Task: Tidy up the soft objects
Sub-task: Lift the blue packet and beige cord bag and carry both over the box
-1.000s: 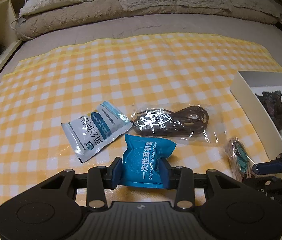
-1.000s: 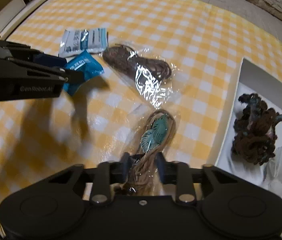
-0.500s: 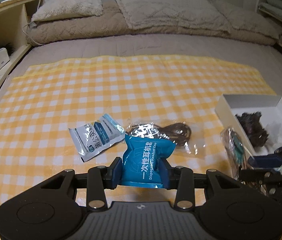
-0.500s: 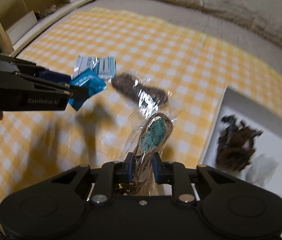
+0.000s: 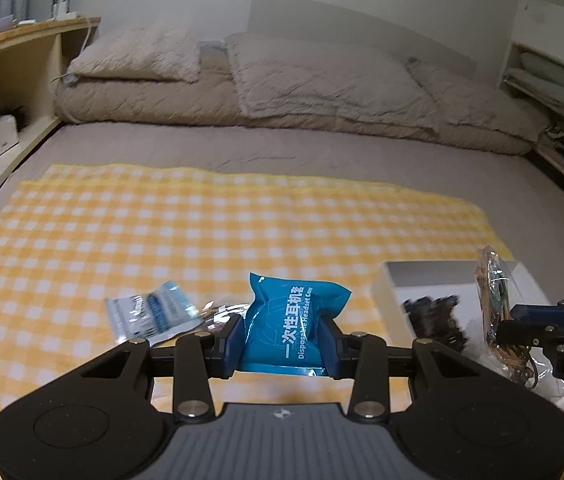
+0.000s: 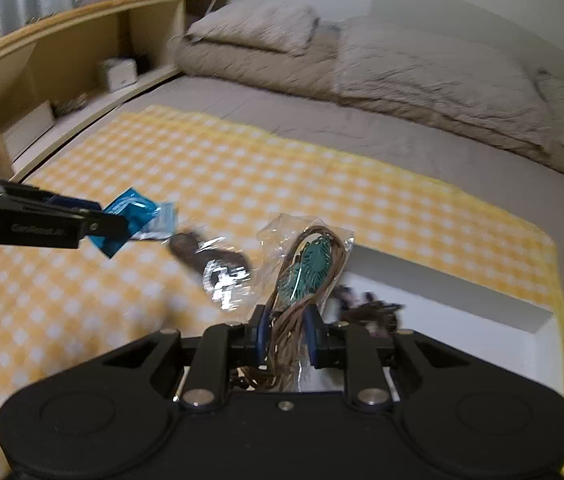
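My left gripper [image 5: 282, 340] is shut on a blue packet [image 5: 294, 320] with white print and holds it above the yellow checked cloth [image 5: 162, 232]. It also shows in the right wrist view [image 6: 130, 220]. My right gripper [image 6: 287, 336] is shut on a clear bag of brown cord with a teal leaf [image 6: 310, 264], lifted near the white box [image 6: 462, 312]. The bag also shows in the left wrist view [image 5: 494, 292]. On the cloth lie a white-and-blue sachet [image 5: 154, 312] and a clear bag of dark cord [image 6: 214, 264].
The white box [image 5: 410, 280] at the right holds a dark brown tangle [image 5: 434, 316]. Pillows and a folded quilt [image 5: 282, 88] lie at the head of the bed. A wooden shelf [image 6: 62, 64] runs along the left side.
Both grippers have risen from the cloth with their packets. The right gripper has carried its bag towards the white box. Both views have tilted up to show the pillows.
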### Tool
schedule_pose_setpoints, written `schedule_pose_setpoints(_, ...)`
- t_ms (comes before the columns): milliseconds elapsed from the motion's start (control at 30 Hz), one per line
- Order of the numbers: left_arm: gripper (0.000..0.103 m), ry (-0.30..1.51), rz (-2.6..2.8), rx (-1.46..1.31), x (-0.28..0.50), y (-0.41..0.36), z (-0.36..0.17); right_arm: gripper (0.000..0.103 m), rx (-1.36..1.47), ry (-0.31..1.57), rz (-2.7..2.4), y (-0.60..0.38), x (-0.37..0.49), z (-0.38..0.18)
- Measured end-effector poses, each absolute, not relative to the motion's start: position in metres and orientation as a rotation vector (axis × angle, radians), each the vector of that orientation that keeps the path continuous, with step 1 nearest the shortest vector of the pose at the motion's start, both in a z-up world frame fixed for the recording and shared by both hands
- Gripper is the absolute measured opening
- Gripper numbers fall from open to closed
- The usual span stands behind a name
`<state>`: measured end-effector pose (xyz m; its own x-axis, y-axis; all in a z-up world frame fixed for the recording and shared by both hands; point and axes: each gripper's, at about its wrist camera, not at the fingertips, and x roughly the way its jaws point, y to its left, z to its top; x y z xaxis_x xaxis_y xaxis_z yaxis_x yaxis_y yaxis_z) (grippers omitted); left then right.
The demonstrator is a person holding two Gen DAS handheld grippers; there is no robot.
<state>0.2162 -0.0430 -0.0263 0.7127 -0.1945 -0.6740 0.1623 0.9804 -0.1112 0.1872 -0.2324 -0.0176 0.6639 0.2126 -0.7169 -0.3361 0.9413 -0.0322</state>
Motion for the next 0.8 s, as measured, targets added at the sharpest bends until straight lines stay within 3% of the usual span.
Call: schedule_pose_setpoints(800,0.042,0.759,-0.497,-0.084,0.224,-0.190,-0.043,0.020,-0.082,0.789,0.056,-0.387,0.172,-0.028)
